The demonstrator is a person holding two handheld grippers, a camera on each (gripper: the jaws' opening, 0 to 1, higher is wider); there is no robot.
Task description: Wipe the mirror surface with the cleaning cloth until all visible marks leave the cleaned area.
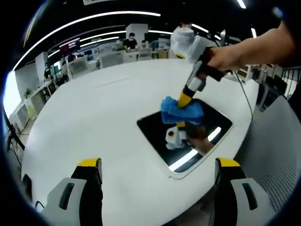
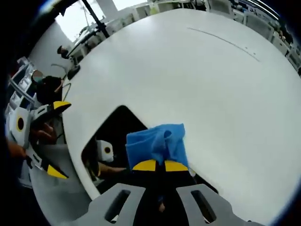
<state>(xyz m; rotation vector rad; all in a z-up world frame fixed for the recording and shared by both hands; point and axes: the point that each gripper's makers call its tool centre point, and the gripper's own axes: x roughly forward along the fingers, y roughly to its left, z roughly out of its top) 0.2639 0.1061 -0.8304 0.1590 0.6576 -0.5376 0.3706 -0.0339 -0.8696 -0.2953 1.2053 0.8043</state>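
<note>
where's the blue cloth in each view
Left gripper view: the blue cloth sits right of centre, pressed on the mirror's far edge under the right gripper.
Right gripper view: the cloth is low centre, clamped just above that gripper's yellow tips.
Shared landmark: the dark mirror on the white table.

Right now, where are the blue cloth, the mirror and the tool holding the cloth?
blue cloth [image 2: 157, 143], right gripper view, its bunched middle.
mirror [image 1: 214, 123], left gripper view, bare dark glass.
right tool [image 2: 157, 165], right gripper view, between its yellow tips.
</note>
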